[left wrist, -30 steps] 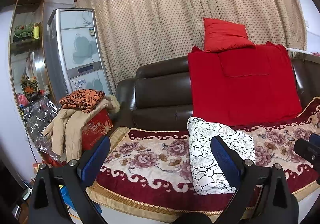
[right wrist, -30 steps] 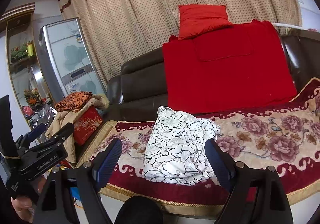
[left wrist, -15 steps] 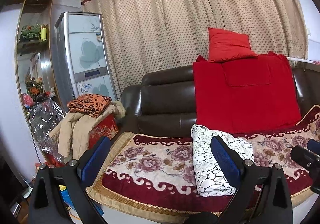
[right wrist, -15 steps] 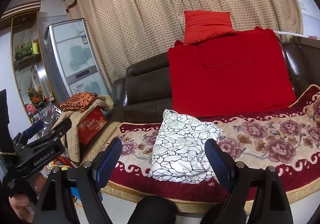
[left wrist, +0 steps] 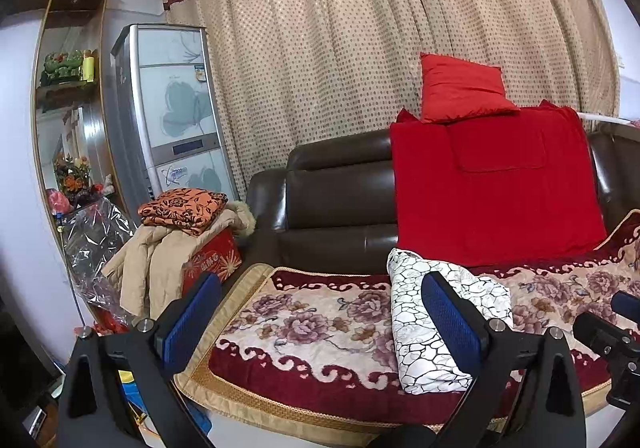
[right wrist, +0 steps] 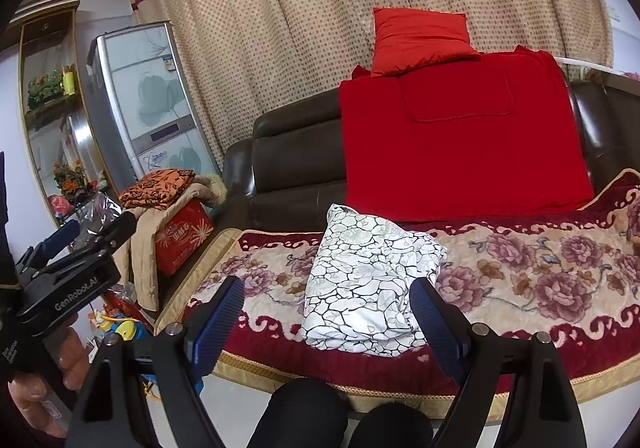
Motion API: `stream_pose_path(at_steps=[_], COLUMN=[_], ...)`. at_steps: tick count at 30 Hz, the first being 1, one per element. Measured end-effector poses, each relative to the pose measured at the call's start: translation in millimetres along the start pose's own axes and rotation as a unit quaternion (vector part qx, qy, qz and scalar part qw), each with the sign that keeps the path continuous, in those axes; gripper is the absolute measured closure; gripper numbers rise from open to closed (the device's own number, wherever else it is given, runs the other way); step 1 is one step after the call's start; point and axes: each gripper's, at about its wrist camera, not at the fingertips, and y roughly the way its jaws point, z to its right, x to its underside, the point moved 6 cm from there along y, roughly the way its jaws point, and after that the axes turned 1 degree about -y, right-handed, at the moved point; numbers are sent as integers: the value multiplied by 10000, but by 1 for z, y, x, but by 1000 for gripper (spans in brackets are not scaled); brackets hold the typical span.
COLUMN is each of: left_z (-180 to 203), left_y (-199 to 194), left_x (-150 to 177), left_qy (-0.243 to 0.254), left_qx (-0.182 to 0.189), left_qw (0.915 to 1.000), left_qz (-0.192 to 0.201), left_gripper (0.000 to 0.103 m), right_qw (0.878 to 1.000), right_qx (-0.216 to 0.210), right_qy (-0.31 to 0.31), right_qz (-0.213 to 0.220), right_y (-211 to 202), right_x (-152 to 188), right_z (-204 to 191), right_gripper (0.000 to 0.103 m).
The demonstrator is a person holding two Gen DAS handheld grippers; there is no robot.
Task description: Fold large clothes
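1. Both tools, the left gripper [left wrist: 320, 322] and right gripper [right wrist: 328, 322], stand wide apart, holding nothing.
2. Ahead of the right gripper, a white, black-veined fabric bundle [right wrist: 370, 284] lies on the floral plush sofa cover [right wrist: 540, 272], apparently already folded.
3. Judged step: between garments; next calls for fetching another, perhaps the beige coat [left wrist: 156, 268] left of the left gripper.

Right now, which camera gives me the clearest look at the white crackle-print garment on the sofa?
The right wrist view: the white garment lies nearly whole between the open fingers. In the left wrist view, the left gripper's right finger covers part of it.
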Motion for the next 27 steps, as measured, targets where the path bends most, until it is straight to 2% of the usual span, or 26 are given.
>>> stream_pose_path(at_steps=[10, 14, 21, 27], left_z=[-2, -1, 8, 16], left_y=[11, 25, 69, 101], left_x=[5, 7, 19, 27], left_qy=[-40, -8, 145, 325], left_qx=[107, 146, 302, 386], left_qw=[9998, 9997, 9983, 9967], left_qz=[-141, -190, -471, -638], left_gripper=[3, 3, 3, 3], right_qw=[9998, 9991, 9972, 9965], right_qx=[192, 398, 660, 596], right_qy=[-15, -57, -48, -118], right_qz=[-87, -129, -344, -571], right_y=[5, 13, 45, 85], right_x=[-1, -6, -13, -21], right_z=[-2, 0, 9, 8], right_gripper=[16, 16, 16, 16])
